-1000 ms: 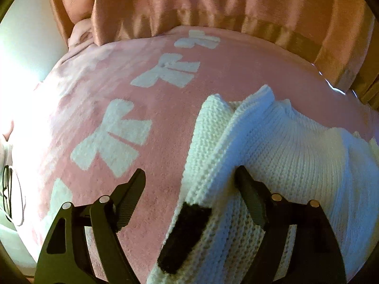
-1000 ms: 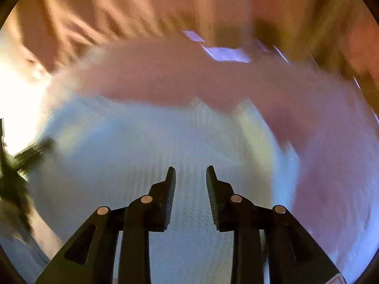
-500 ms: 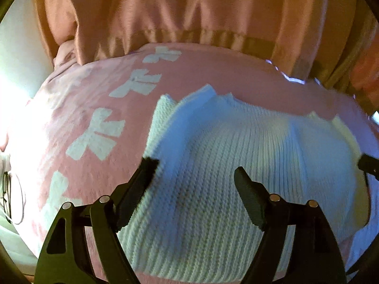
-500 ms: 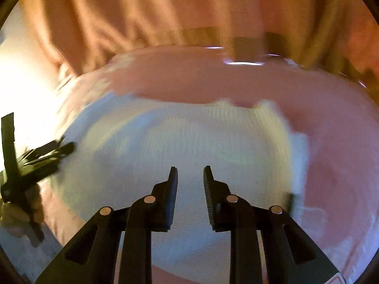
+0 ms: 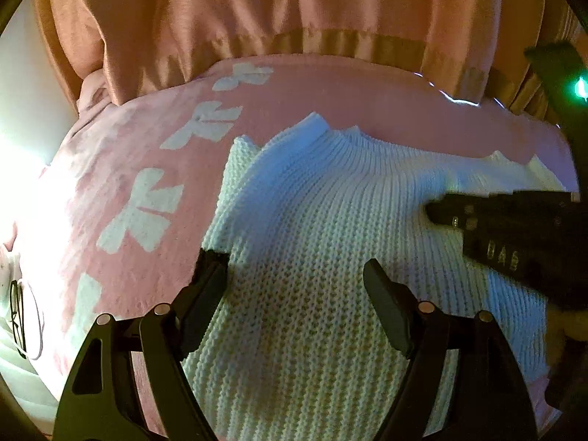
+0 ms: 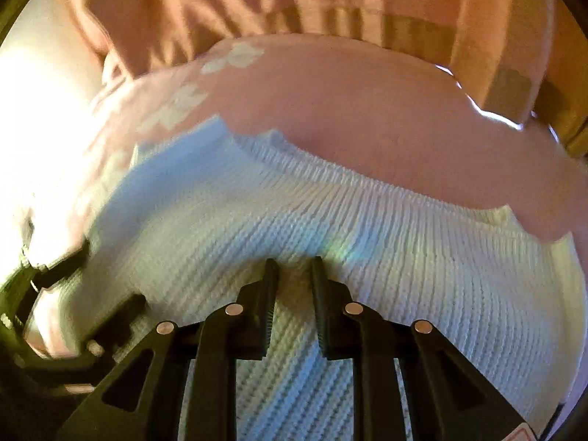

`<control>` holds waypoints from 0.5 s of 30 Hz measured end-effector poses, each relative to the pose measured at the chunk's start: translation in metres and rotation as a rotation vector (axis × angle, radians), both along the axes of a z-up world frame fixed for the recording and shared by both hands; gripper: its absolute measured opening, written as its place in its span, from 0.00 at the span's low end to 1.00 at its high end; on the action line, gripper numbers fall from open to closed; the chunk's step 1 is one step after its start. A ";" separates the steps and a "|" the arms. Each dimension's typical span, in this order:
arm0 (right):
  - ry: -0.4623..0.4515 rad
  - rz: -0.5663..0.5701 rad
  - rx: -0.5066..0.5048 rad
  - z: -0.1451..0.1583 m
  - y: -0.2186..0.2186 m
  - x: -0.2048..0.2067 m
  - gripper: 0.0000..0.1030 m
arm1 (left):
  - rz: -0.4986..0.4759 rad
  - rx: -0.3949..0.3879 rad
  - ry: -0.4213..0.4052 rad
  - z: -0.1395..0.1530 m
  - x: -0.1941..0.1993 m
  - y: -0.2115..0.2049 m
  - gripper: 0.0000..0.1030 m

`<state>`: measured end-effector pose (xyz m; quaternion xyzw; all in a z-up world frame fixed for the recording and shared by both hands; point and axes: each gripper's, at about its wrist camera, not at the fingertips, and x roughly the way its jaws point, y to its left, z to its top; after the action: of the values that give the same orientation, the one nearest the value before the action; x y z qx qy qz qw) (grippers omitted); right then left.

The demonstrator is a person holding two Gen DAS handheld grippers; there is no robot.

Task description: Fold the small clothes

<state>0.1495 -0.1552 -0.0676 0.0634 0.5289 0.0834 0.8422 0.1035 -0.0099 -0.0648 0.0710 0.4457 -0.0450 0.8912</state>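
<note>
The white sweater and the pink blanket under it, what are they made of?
The white sweater looks like chunky knitted yarn, maybe wool or acrylic: you can see ribbed rows and bumpy stitches, with a matte look. The pink blanket looks like soft fleece or plush, fuzzy and matte, with white bow shapes on it. The exact fibre of either can't be told from here.

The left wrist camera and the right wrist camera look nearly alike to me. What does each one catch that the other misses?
Only the left wrist view shows the left tongs from behind, standing wide open over the white knitted sweater, with crisp white bows on the pink blanket and the right tongs reaching in from the side.

Only the right wrist view shows the right tongs from behind; they have just been closing, knit bunched between them.

Both show the sweater, the blanket and the peach curtain.
</note>
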 end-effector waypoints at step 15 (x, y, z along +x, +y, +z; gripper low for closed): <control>-0.067 -0.034 -0.029 0.038 -0.033 -0.031 0.17 | 0.090 -0.219 -0.006 0.021 0.000 0.056 0.80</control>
<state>0.1181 -0.1887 -0.0299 0.0573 0.5006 0.0637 0.8614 0.1032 0.0461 -0.0434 -0.0467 0.4381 -0.0532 0.8961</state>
